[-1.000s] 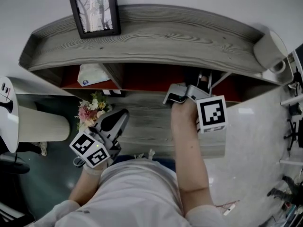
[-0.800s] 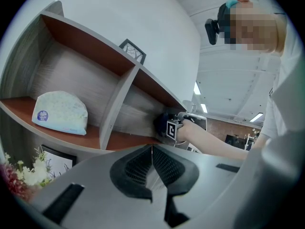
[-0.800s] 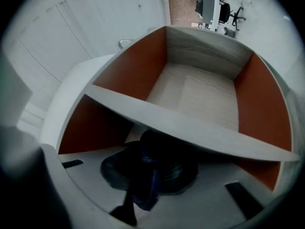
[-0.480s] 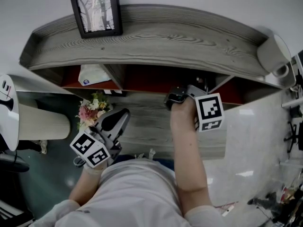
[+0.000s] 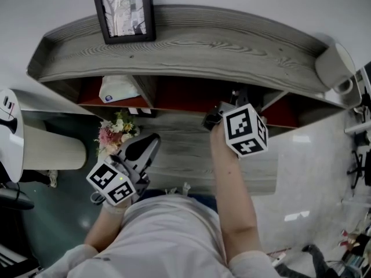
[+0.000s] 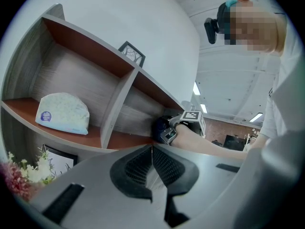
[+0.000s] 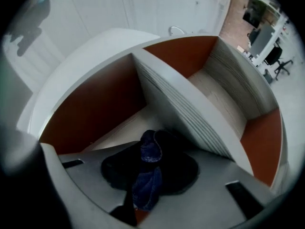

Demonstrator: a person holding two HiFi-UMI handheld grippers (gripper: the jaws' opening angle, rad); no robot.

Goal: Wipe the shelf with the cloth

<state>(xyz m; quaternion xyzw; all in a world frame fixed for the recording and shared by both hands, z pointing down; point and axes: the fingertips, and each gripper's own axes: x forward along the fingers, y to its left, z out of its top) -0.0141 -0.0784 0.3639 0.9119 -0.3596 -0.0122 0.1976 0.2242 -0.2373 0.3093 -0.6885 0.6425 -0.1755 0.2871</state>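
The grey wooden shelf (image 5: 191, 45) has red-brown compartments under its top board. My right gripper (image 5: 232, 104) reaches into the middle compartment, its marker cube (image 5: 244, 129) turned up. In the right gripper view that gripper (image 7: 150, 149) is shut on a bunched dark blue cloth (image 7: 145, 185), held just above the compartment floor (image 7: 119, 132), left of a slanted divider (image 7: 190, 113). My left gripper (image 5: 149, 142) hangs low in front of the shelf, away from it. Its pads (image 6: 143, 168) meet with nothing between them. From the left gripper view, the cloth (image 6: 159, 128) shows as a dark lump ahead of the right hand.
A framed picture (image 5: 123, 10) stands on the shelf top. A white packet (image 5: 117, 89) lies in the left compartment. Flowers (image 5: 113, 133) and a pale lamp shade (image 5: 49, 150) sit below left. A pale roll (image 5: 331, 65) lies at the shelf's right end, above a white table (image 5: 313, 172).
The right gripper has twisted and shifted a little left at the compartment mouth, so its marker cube now faces more to the left. The left gripper has stayed put.
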